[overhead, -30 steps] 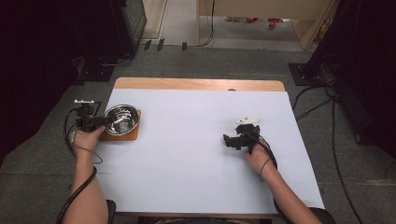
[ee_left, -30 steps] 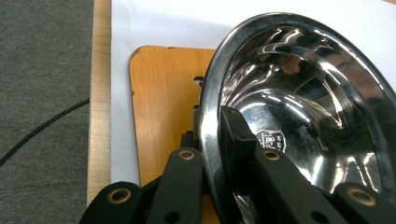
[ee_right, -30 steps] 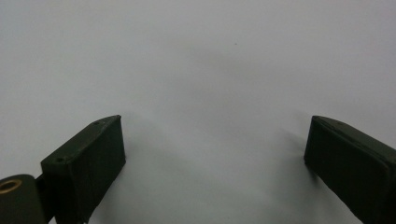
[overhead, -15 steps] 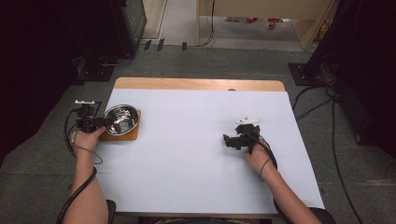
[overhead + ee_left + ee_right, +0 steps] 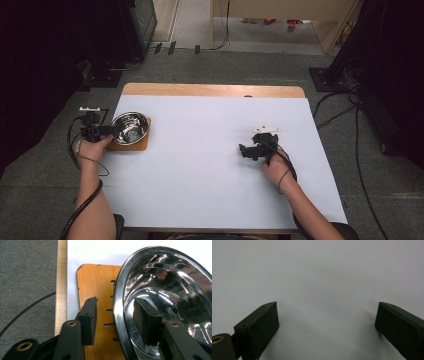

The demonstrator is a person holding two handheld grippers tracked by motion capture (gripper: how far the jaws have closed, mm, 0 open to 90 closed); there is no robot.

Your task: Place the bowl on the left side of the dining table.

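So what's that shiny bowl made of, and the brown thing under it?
The bowl looks like polished metal, probably steel: its inside mirrors the room and the tongs. The board beneath looks like wood or bamboo: orange-brown with fine grain lines and cut slots.

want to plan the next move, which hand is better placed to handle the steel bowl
Left. The left gripper straddles the rim of the steel bowl on the wooden board, its jaws just opening, pads off the rim. The right gripper sits open far across the white table sheet.

No readable text or labels
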